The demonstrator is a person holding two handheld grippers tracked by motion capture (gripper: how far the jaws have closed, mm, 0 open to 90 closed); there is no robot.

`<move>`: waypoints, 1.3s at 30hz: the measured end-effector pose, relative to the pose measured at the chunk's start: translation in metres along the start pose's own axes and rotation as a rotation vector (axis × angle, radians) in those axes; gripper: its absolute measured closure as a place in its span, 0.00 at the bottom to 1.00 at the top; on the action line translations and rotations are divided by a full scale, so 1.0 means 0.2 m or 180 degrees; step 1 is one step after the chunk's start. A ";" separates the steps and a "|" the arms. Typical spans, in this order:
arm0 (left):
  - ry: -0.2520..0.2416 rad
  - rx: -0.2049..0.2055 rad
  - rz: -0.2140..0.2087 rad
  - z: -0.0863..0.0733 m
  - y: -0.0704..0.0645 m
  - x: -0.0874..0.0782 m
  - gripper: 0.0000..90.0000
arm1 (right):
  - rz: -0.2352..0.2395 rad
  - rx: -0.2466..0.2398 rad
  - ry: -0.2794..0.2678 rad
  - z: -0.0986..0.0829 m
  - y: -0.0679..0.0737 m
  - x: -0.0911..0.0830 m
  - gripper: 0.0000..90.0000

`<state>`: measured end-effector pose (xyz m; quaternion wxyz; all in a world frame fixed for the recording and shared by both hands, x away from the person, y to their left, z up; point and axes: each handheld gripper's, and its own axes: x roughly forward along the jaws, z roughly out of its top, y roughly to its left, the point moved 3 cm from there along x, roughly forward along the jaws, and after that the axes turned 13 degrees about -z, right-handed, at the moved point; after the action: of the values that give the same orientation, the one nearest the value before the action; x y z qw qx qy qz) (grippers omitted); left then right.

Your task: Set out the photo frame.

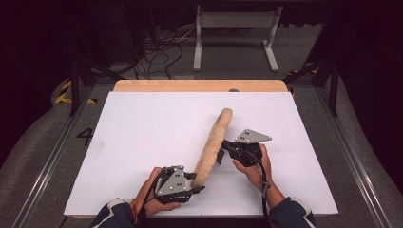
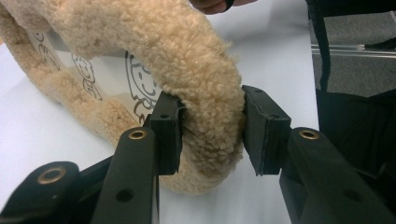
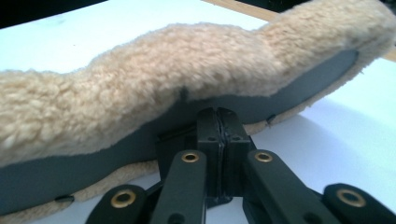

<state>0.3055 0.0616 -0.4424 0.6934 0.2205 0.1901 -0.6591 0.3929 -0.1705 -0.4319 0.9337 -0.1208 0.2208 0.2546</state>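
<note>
A long tan fleecy piece (image 1: 216, 142) lies slantwise on the white table top (image 1: 142, 133), running from the near middle toward the far right. My left gripper (image 1: 197, 183) holds its near end. In the left gripper view the jaws press both sides of the thick fleece rim (image 2: 205, 93), and a white lining with printed cartoon faces (image 2: 140, 84) shows inside. My right gripper (image 1: 221, 151) meets the piece at mid-length from the right. There its jaws (image 3: 217, 116) are shut together at the edge of a grey lining (image 3: 280, 93) under the fleece (image 3: 187, 70).
A wooden strip (image 1: 190, 85) borders the far edge of the table. Beyond it stand a white frame (image 1: 235, 21) and loose cables (image 1: 157, 52) on the floor. Bare white surface spreads left of the piece and at the far right.
</note>
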 end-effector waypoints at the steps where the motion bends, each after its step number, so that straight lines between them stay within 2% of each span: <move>1: 0.0000 0.0000 0.0000 0.00 0.00 0.00 0.67 | 0.0000 0.0000 0.0000 0.00 0.00 0.00 0.98; 5: 0.0055 0.0018 -0.0104 -0.01 0.00 -0.03 0.61 | 0.0076 0.0053 0.0037 -0.01 -0.02 -0.05 0.94; 8: 0.0016 -0.0019 -0.0117 -0.02 0.00 -0.07 0.61 | 0.0119 0.0080 0.0053 -0.02 -0.03 -0.09 0.90; 12: 0.0024 0.0013 -0.0147 -0.03 -0.01 -0.09 0.65 | 0.0107 0.0101 0.0057 0.00 -0.03 -0.13 0.84; 14: 0.0068 0.0014 -0.0152 -0.04 -0.01 -0.09 0.68 | 0.0145 0.0167 0.0054 0.01 -0.03 -0.15 0.83; 16: 0.0082 0.0007 -0.0151 -0.05 -0.01 -0.08 0.72 | 0.0162 0.0217 0.0044 0.02 -0.03 -0.17 0.86; 18: 0.0117 0.0003 -0.0147 -0.04 0.00 -0.08 0.74 | 0.0211 0.0174 0.0027 0.03 -0.02 -0.18 0.91; 22: 0.0094 -0.0032 -0.0168 -0.05 0.01 -0.06 0.75 | 0.0181 0.0112 0.0082 0.05 0.01 -0.17 0.97; 26: 0.0089 -0.0031 -0.0174 -0.04 -0.01 -0.04 0.75 | 0.0160 0.0091 0.0114 0.05 0.03 -0.15 0.97; 29: 0.0088 -0.0015 -0.0160 -0.03 -0.01 -0.03 0.75 | 0.0119 0.0011 0.0097 0.05 0.05 -0.15 0.97; 39: 0.0054 -0.0027 -0.0144 0.00 -0.04 0.03 0.74 | 0.0121 0.0039 0.0074 0.06 0.04 -0.15 0.97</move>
<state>0.2989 0.0562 -0.4457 0.6775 0.2188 0.2036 -0.6720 0.3706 -0.1724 -0.4076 0.9268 -0.1139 0.2354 0.2695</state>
